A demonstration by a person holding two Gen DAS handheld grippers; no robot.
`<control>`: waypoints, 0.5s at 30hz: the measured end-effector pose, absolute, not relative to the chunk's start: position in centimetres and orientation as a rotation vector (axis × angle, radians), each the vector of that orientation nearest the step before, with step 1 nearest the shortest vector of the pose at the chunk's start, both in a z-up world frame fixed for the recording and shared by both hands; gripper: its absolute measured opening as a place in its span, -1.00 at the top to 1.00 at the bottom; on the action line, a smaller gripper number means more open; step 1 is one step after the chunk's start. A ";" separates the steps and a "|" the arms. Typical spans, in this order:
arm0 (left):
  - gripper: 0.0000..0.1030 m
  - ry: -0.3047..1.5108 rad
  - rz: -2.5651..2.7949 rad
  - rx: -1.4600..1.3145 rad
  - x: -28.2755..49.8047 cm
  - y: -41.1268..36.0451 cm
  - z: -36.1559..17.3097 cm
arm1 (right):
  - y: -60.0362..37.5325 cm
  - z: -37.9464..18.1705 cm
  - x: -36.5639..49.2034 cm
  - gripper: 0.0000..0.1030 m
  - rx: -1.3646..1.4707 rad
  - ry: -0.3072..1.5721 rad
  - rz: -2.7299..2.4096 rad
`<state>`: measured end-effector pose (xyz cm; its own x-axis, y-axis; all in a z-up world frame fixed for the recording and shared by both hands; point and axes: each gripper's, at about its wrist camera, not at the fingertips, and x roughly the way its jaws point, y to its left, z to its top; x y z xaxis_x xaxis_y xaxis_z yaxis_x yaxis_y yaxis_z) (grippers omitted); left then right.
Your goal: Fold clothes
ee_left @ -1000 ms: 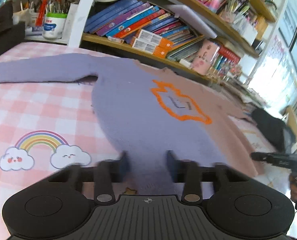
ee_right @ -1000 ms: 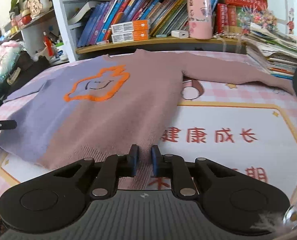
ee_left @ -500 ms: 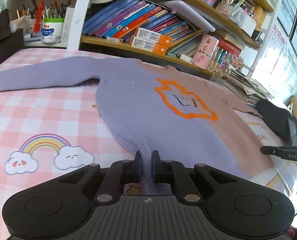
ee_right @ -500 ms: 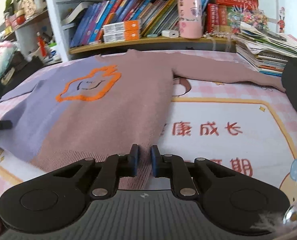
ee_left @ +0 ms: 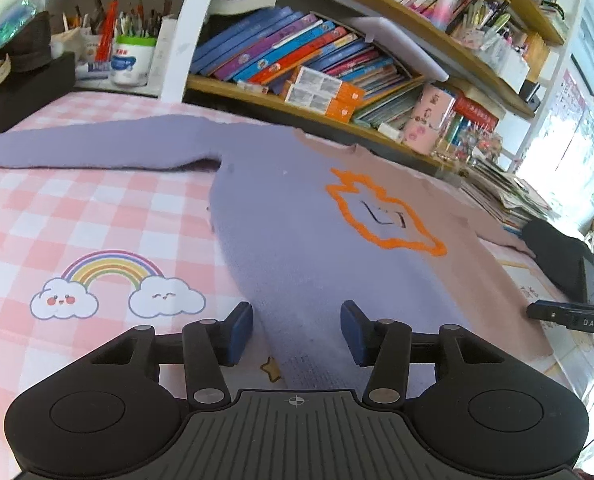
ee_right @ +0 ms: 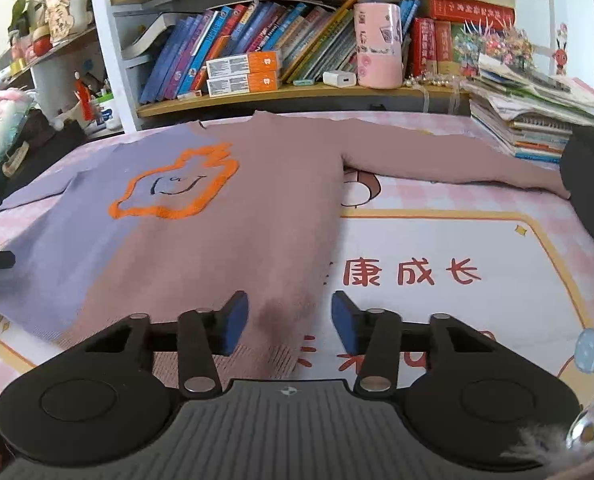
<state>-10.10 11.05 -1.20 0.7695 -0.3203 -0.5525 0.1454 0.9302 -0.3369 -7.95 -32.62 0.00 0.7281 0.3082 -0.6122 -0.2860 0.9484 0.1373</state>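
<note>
A knit sweater, lilac on one half and dusty pink on the other, lies flat with an orange outlined figure on its chest and both sleeves spread out. My left gripper hovers at the lilac hem corner. Its jaws are opening and the hem lies loose between the blue pads, untouched. My right gripper sits at the pink hem corner, jaws opening likewise, cloth between the pads but free. The right gripper's tip shows at the left view's right edge.
The sweater rests on a pink checked cloth with a rainbow print and red characters. Bookshelves run along the back. A stack of books and a black object stand at the right. A pen pot is far left.
Both grippers were shut on the hem corners half a second ago; now both have let go and their jaws stand apart. The hem lies flat. Neither hand has shifted noticeably.
</note>
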 end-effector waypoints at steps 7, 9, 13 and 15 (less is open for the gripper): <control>0.77 0.639 -0.270 -0.298 -9.8 10.5 -1.7 | -33.2 -0.5 -8.0 0.71 0.047 0.697 0.319; 0.80 0.637 -0.279 -0.297 -9.7 10.2 -1.8 | -33.5 -0.6 -8.0 0.72 0.047 0.689 0.296; 0.82 0.632 -0.254 -0.298 -9.8 10.7 -1.9 | -32.2 -0.5 -8.7 0.73 -0.034 0.676 0.306; 0.82 0.634 -0.247 -0.296 -9.9 11.1 -1.8 | -32.1 -0.5 -8.7 0.73 -0.028 0.678 0.318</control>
